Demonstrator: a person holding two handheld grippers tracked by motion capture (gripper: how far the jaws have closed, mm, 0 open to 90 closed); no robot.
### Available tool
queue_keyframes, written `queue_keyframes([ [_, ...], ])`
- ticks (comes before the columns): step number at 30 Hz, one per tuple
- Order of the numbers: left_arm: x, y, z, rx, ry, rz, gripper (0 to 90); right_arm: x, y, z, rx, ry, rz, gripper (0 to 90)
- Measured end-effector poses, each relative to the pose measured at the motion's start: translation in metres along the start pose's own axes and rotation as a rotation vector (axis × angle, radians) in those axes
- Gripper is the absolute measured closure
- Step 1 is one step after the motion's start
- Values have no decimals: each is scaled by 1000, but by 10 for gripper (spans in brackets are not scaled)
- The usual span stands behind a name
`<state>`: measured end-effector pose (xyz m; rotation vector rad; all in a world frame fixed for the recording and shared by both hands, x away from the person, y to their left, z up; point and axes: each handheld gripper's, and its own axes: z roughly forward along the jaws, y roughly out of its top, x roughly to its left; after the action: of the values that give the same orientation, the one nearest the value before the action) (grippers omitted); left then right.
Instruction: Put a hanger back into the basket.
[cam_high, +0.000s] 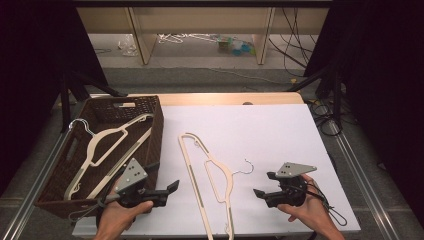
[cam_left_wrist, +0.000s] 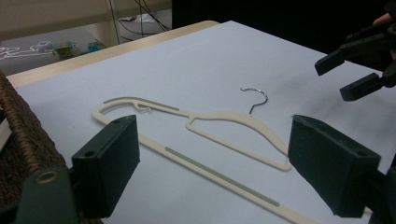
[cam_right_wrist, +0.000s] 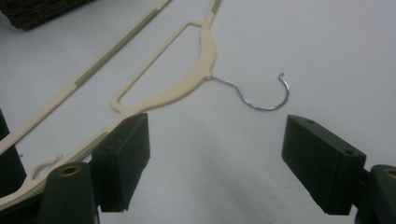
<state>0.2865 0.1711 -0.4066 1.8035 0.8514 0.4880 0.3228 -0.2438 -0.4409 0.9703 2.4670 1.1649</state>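
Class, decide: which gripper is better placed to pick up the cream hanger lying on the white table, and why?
Probably the left gripper. Its open jaws sit beside the cream hanger's long bar, next to the wicker basket that already holds another hanger. The right gripper, also open, lies past the metal hook.

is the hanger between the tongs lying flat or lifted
Lying flat: the cream hanger rests on the white table, both tongs open and apart from it.
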Motion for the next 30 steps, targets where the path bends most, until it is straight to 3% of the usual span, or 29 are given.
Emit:
queue_keyframes([
  [5, -3, -8, -1, 13, -7, 20, 165, 4, 1, 1, -5, 8, -9, 233],
  [9, -6, -13, -4, 9, 8, 56, 159, 9, -1, 4, 40, -7, -12, 238],
  [13, -8, -13, -9, -13, 9, 62, 163, 16, -1, 7, 82, -17, -10, 237],
  [16, -13, -10, -13, -42, -7, 55, 164, 23, -1, 13, 77, -19, -22, 236],
  [17, -15, -9, -15, -48, -14, 74, 164, 24, -1, 14, 80, -14, -24, 237],
  [19, -21, -9, -15, -65, -51, 72, 164, 28, 1, 16, 94, -3, -32, 236],
  [20, -23, -9, -16, -54, -58, 87, 163, 30, 0, 18, 78, -9, -43, 236],
  [21, -24, -9, -14, -62, -54, 140, 162, 32, 2, 18, 94, 6, -40, 237],
  [23, -28, -11, -12, -53, -52, 157, 163, 35, 2, 22, 83, 12, -51, 236],
  [25, -30, -13, -10, -42, -61, 155, 162, 38, 2, 24, 105, 36, -57, 237],
  [30, -36, -21, -3, -16, -62, 171, 164, 49, 3, 34, 132, 44, -62, 235],
])
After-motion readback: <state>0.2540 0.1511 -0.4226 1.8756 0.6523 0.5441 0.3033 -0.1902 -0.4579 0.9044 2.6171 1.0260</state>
